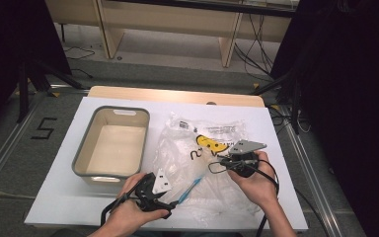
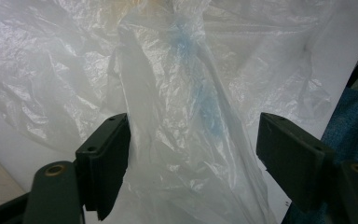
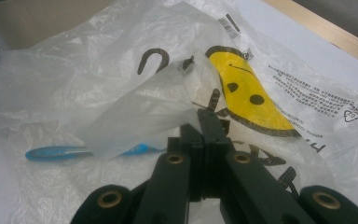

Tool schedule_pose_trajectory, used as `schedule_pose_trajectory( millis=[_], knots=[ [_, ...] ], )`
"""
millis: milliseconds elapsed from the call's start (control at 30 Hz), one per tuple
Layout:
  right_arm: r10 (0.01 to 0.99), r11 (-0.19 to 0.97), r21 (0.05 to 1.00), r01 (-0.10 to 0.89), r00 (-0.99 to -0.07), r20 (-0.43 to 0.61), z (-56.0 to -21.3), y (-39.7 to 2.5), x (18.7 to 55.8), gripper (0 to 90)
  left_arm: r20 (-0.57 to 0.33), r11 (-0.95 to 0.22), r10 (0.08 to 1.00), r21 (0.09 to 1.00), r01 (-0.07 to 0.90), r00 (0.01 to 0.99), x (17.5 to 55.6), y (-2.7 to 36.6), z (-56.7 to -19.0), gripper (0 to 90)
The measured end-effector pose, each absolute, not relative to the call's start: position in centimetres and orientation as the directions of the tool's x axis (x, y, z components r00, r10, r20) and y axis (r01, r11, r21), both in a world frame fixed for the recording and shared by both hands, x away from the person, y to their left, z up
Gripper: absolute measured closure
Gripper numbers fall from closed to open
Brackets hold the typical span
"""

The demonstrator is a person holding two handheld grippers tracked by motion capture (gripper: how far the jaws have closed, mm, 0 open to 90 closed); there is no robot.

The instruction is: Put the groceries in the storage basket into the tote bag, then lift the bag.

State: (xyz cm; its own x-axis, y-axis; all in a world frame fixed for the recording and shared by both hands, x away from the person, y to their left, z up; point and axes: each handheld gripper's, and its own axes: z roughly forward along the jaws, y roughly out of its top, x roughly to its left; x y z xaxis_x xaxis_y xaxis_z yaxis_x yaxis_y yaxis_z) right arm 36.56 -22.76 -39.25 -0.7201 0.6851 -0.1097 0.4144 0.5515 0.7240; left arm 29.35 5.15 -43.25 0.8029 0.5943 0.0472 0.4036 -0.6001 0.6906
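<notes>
Left gripper [image 1: 170, 203] sits by the near edge of the surface [image 1: 54, 202], fingers [image 2: 103, 161] spread wide around a fold of the clear plastic bag [image 1: 202, 163], nothing clamped; a blue toothbrush [image 1: 189, 189] lies under the film just ahead of it. Right gripper [image 1: 216, 167], a bit farther in toward the right edge, has fingers [image 3: 208, 140] pressed together, pinching a flap of the bag and lifting it. Grey bin [image 1: 86, 148] stands toward the left edge, just beside the bag.

plastic bag [image 1: 205, 148] | clear, crumpled, flat on table | blue toothbrush [image 1: 190, 189] inside
</notes>
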Motion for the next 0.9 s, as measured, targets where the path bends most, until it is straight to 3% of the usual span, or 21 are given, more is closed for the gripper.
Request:
schedule_pose_trajectory(
  millis=[267,733,800,900],
  knots=[
    [0.694,0.541,0.729,0.42,-0.712,-0.105,-39.1,-22.9,36.7,90.0,0.028,-0.588,0.588,0.701,0.404,0.808,28.7,5.8,-42.4,23.9],
    [0.696,0.539,0.73,0.42,-0.711,-0.105,-39.1,-23.1,36.6,90.0,0.052,-0.649,0.603,0.612,0.452,0.796,27.4,6.9,-44.5,21.6],
    [0.696,0.538,0.729,0.422,-0.71,-0.102,-39.1,-23.0,36.6,90.0,0.053,-0.655,0.607,0.599,0.461,0.793,27.4,7.0,-44.8,24.0],
    [0.696,0.539,0.729,0.423,-0.71,-0.103,-39.1,-23.0,36.6,90.0,0.048,-0.658,0.614,0.582,0.477,0.788,27.5,7.0,-45.4,35.7]
  ],
)
